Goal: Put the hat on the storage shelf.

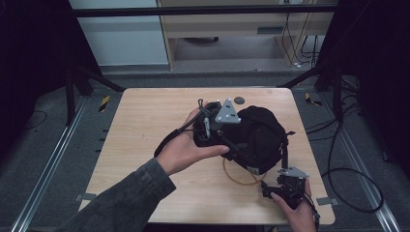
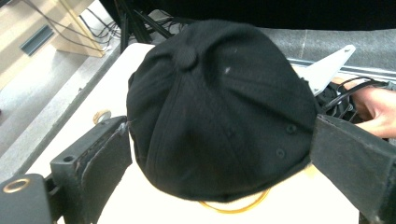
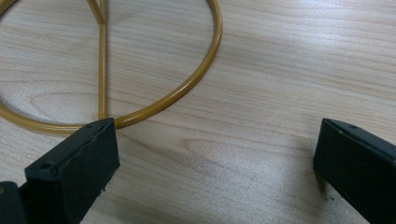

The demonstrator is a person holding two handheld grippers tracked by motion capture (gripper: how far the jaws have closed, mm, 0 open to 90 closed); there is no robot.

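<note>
2 grippers are seen in the high view above a wooden table (image 1: 145, 145). The left gripper (image 1: 212, 126) is held by the left hand (image 1: 186, 147) just left of the table's middle, with its grey three-cornered plate on top, and it is set against the left side of a black cap (image 1: 258, 135). The cap is found right of the table's middle, and under its near edge a curve of a yellow wire ring (image 1: 237, 180) can be made out on the wood. A small dark disc (image 1: 239, 100) is seen on the table just beyond the cap, near the far edge. The right gripper (image 1: 280, 186) is held by the right hand (image 1: 297, 212) at the near right corner, just beside the ring and the cap's near edge.

In the left gripper view, the cap (image 2: 219, 116) is seen from behind its crown, with the top button on the far side. The 2 jaws are spread wide, 1 on each side of the cap; whether the cloth is touched cannot be told. The yellow ring (image 2: 233, 207) is shown below the cap's near rim.

In the right gripper view, the jaws are held wide apart over bare wood. The ring (image 3: 187, 81) is laid flat on the table, a thin spoke crossing it, and its rim passes just beside the left jaw's tip.
</note>
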